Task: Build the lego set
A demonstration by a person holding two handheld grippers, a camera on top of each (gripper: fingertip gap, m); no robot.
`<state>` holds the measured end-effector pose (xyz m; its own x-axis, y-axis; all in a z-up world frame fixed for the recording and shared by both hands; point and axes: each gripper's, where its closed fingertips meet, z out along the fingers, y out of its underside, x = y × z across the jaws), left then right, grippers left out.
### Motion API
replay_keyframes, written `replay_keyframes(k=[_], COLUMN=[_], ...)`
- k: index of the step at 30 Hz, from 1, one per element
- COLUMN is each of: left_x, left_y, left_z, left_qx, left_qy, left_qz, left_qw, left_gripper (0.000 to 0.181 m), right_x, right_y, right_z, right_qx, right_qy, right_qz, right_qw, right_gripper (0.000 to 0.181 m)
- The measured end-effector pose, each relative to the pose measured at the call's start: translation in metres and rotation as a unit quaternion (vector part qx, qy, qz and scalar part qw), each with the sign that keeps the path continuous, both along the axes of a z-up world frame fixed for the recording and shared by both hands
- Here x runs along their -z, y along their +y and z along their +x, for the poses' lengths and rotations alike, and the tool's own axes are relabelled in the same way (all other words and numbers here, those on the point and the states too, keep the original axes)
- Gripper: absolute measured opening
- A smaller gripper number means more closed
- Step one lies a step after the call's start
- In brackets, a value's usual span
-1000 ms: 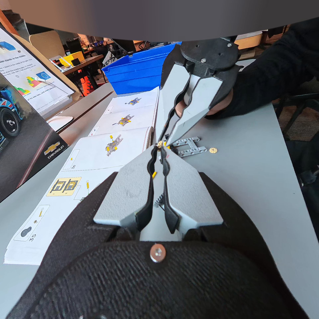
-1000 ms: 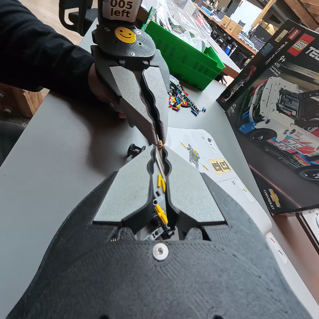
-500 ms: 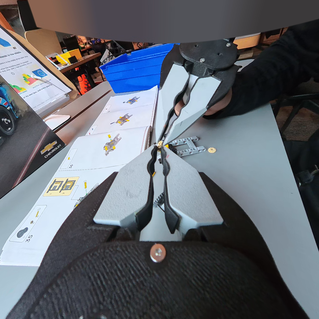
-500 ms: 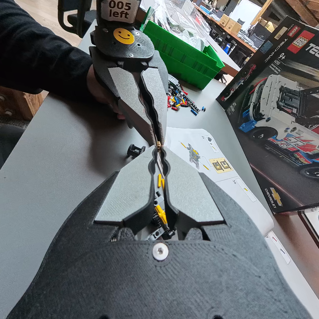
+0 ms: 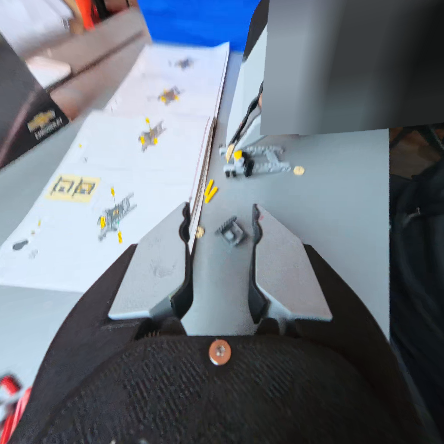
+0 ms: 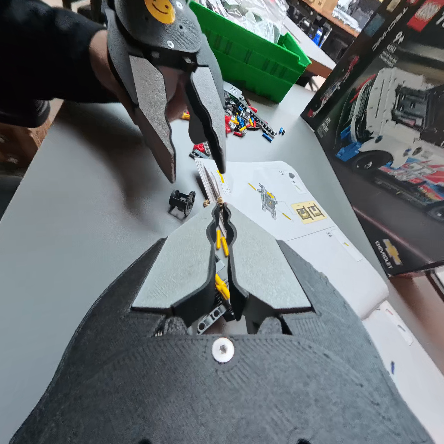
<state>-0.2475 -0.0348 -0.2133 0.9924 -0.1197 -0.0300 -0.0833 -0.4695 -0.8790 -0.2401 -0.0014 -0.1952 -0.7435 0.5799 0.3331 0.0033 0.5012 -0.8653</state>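
My left gripper (image 5: 219,209) is open and empty above the grey table, over a black gear piece (image 5: 231,231) and a small tan gear (image 5: 199,231). It also shows in the right wrist view (image 6: 197,173), jaws apart. My right gripper (image 6: 219,204) is shut on a small tan piece (image 6: 219,199) at its tips. In the left wrist view the right gripper (image 5: 229,151) hangs just over the grey frame assembly (image 5: 262,161). Two yellow pins (image 5: 210,193) lie by the open instruction booklet (image 5: 144,168). The black gear piece (image 6: 181,200) sits just left of my right fingertips.
A green bin (image 6: 252,60) and a pile of loose pieces (image 6: 242,120) lie at the far side. The set's box (image 6: 384,120) stands to the right of the booklet (image 6: 300,216). A blue bin (image 5: 192,21) stands beyond the booklet. Another tan gear (image 5: 298,170) lies beside the frame. Spacing between my two grippers at the tips: around 5 centimetres. From the left gripper's tips to the small tan gear (image 5: 199,231) is close to 5 centimetres.
My left gripper has opened and pulled back and up from the right gripper's tips. The tan piece stays in the right gripper. The left wrist view is now motion-blurred.
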Motion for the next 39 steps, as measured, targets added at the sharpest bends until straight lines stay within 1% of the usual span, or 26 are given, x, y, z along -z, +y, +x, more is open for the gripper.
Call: replay_keyframes(k=[2, 4, 5, 7, 9, 11, 12, 15, 18, 20, 22, 25, 28, 31, 33, 35, 38, 39], left_x=[0.007, 0.015, 0.023, 0.038, 0.046, 0.046, 0.045, 0.039, 0.039, 0.039, 0.042, 0.050, 0.051, 0.051, 0.048, 0.038, 0.009, 0.004], left_y=[-0.011, -0.016, -0.018, -0.018, -0.015, -0.010, -0.008, -0.006, -0.005, -0.003, -0.001, -0.002, 0.000, 0.001, 0.004, 0.007, 0.013, 0.013], left_z=[-0.002, 0.003, 0.006, 0.003, 0.005, -0.004, -0.005, 0.004, 0.006, 0.007, 0.009, 0.008, 0.007, 0.001, -0.005, -0.007, 0.002, 0.003], left_qx=[-0.001, 0.023, 0.039, 0.050, 0.072, 0.075, 0.083, 0.128, 0.153, 0.161, 0.171, 0.169, 0.157, 0.132, 0.106, 0.085, 0.082, 0.076], left_qy=[-0.004, -0.001, 0.009, 0.045, 0.068, 0.108, 0.115, 0.101, 0.113, 0.107, 0.101, 0.094, 0.084, 0.089, 0.106, 0.116, 0.147, 0.155], left_qz=[-0.033, -0.048, -0.064, -0.087, -0.105, -0.104, -0.097, -0.074, -0.077, -0.079, -0.081, -0.105, -0.111, -0.110, -0.095, -0.062, 0.041, 0.058], left_qw=[0.999, 0.999, 0.997, 0.994, 0.990, 0.986, 0.985, 0.984, 0.979, 0.978, 0.977, 0.975, 0.978, 0.981, 0.984, 0.988, 0.985, 0.983], left_gripper=[0.050, 0.050, 0.052, 0.058, 0.060, 0.061, 0.058, 0.049, 0.037, 0.025, 0.025, 0.022, 0.022, 0.022, 0.021, 0.021, 0.021, 0.021], right_x=[0.003, 0.006, 0.008, 0.011, 0.013, 0.016, 0.017, 0.021, 0.026, 0.028, 0.029, 0.030, 0.028, 0.024, 0.020, 0.016, 0.008, 0.005], right_y=[-0.001, -0.003, -0.004, -0.007, -0.010, -0.011, -0.012, -0.015, -0.018, -0.019, -0.019, -0.017, -0.016, -0.013, -0.010, -0.007, -0.003, -0.002], right_z=[0.000, 0.001, 0.002, 0.004, 0.006, 0.006, 0.007, 0.008, 0.010, 0.010, 0.010, 0.009, 0.008, 0.007, 0.006, 0.005, 0.003, 0.004], right_qx=[-0.004, -0.010, -0.012, -0.019, -0.025, -0.027, -0.029, -0.034, -0.041, -0.044, -0.045, -0.043, -0.043, -0.040, -0.040, -0.040, -0.043, -0.046], right_qy=[-0.025, -0.047, -0.057, -0.072, -0.082, -0.086, -0.087, -0.094, -0.101, -0.106, -0.108, -0.111, -0.120, -0.132, -0.149, -0.166, -0.188, -0.194], right_qz=[-0.015, -0.028, -0.032, -0.039, -0.038, -0.033, -0.031, -0.022, -0.017, -0.015, -0.015, -0.016, -0.028, -0.052, -0.076, -0.106, -0.150, -0.166], right_qw=[1.000, 0.998, 0.998, 0.996, 0.996, 0.995, 0.995, 0.995, 0.994, 0.993, 0.993, 0.993, 0.991, 0.989, 0.985, 0.980, 0.970, 0.966], right_gripper=[0.000, 0.000, 0.000, 0.000, 0.000, 0.000, 0.000, 0.000, 0.000, 0.000, 0.000, 0.000, 0.000, 0.000, 0.000, 0.000, 0.000, 0.000])
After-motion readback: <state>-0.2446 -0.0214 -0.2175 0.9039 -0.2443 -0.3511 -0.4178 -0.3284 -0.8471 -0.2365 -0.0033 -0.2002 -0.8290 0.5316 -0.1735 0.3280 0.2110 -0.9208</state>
